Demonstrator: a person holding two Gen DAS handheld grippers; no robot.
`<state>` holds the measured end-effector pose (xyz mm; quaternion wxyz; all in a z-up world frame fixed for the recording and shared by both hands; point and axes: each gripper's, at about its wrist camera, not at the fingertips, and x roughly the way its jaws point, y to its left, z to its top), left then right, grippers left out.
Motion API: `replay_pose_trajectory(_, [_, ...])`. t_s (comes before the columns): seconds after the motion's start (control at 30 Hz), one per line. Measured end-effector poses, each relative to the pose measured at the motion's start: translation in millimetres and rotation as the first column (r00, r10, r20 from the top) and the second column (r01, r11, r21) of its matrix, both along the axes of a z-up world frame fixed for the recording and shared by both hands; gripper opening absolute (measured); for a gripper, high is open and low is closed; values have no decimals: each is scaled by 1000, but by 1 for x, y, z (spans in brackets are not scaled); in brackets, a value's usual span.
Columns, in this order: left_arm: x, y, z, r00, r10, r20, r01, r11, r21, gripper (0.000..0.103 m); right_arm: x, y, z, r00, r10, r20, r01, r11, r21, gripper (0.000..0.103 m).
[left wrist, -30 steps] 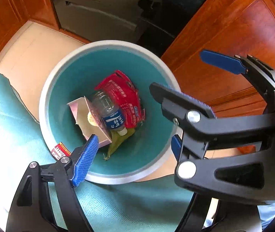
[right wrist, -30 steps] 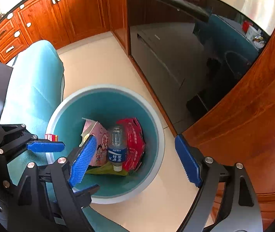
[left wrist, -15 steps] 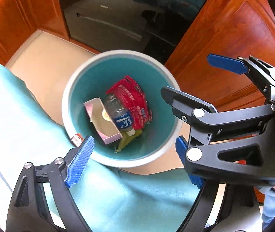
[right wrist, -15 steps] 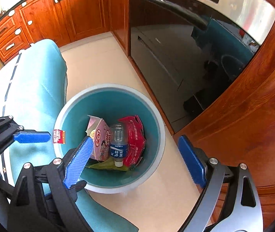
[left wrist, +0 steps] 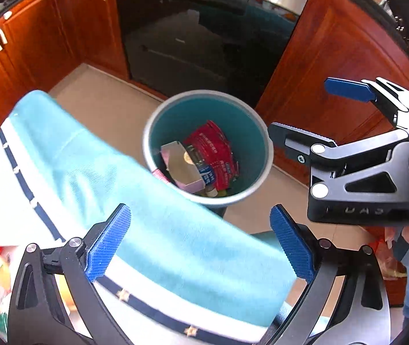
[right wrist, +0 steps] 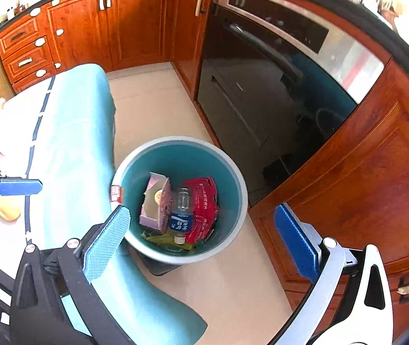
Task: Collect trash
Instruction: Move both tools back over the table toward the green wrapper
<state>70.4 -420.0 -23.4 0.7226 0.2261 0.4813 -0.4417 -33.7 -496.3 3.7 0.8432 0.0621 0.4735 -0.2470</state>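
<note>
Home kitchen: oven (right wrist: 276, 86), wooden cabinets (right wrist: 112, 26)

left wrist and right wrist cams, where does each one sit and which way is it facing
Left wrist: on the left hand-held gripper, angled down over the teal tablecloth at the round teal trash bin; its open blue-padded fingers, the right hand-held gripper and a bit of hand show.
Right wrist: on the right hand-held gripper, looking down at the bin and the black oven door; its open fingers and one left pad show.
Shared: the bin with its red wrapper, tablecloth, oven.

bin (right wrist: 240, 189): 1 | bottle (right wrist: 182, 214): 1 | carton (right wrist: 157, 205): 1 | red packet (right wrist: 204, 210): 1 (maybe more beneath)
</note>
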Motion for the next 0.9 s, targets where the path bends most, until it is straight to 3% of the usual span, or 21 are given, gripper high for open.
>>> replay_pose_trajectory(0.23, [-7, 71, 22, 998, 51, 46, -48, 997, -66, 99, 2, 49, 25, 998, 66, 15, -66, 998, 1, 97])
replay_pose_trajectory(0.47, [2, 153, 27, 982, 170, 84, -162, 982, -98, 99, 26, 104, 35, 979, 203, 36, -204, 978, 52, 97])
replay_pose_trajectory(0.6, [15, 203, 29, 962, 260, 85, -251, 962, -105, 99, 47, 139, 34, 962, 273, 32, -274, 959, 65, 97])
replay_pose_trajectory(0.9, [45, 312, 18, 892, 445, 83, -437, 894, -97, 99, 96, 211, 17, 914, 405, -19, -401, 910, 106, 97])
